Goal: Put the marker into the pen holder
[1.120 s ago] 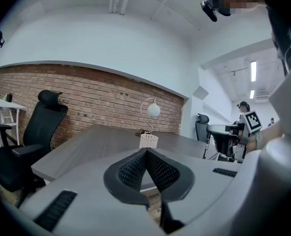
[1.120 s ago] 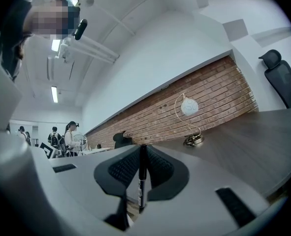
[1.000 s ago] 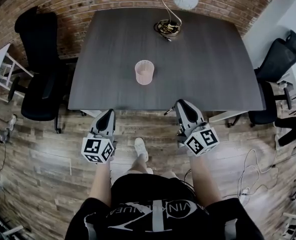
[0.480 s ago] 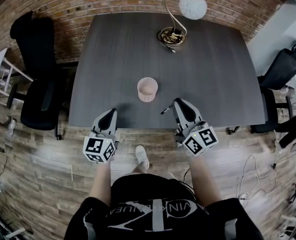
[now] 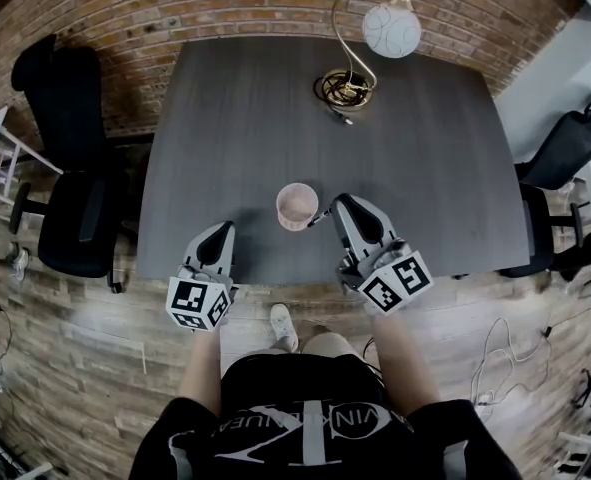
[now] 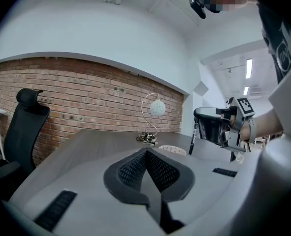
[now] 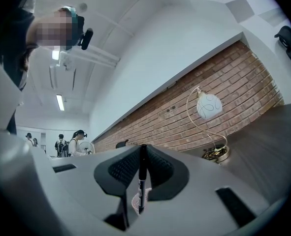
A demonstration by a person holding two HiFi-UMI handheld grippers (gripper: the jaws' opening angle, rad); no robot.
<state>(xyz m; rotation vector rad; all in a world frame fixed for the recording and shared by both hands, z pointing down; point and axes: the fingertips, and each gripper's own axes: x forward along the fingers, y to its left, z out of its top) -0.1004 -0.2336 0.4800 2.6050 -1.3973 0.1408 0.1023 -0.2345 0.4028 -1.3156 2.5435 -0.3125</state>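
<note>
A pink mesh pen holder (image 5: 297, 206) stands near the front edge of the dark table (image 5: 225, 118). My right gripper (image 5: 341, 206) is shut on a black marker (image 5: 320, 215), whose tip points at the holder's right rim. In the right gripper view the marker (image 7: 142, 176) stands upright between the jaws, with the pen holder (image 7: 135, 203) just below its tip. My left gripper (image 5: 221, 230) hovers at the table's front edge, left of the holder, shut and empty. The left gripper view shows its closed jaws, the pen holder (image 6: 171, 150) and the marker (image 6: 193, 139) in the right gripper (image 6: 219, 127).
A gold desk lamp with a white globe (image 5: 391, 28) stands at the table's far side on a coiled base (image 5: 345, 88). Black office chairs sit to the left (image 5: 70, 218) and right (image 5: 565, 148). A brick wall runs behind the table.
Both grippers have moved forward from over the floor to over the table's front edge. The right gripper has brought the marker up beside the pen holder.
</note>
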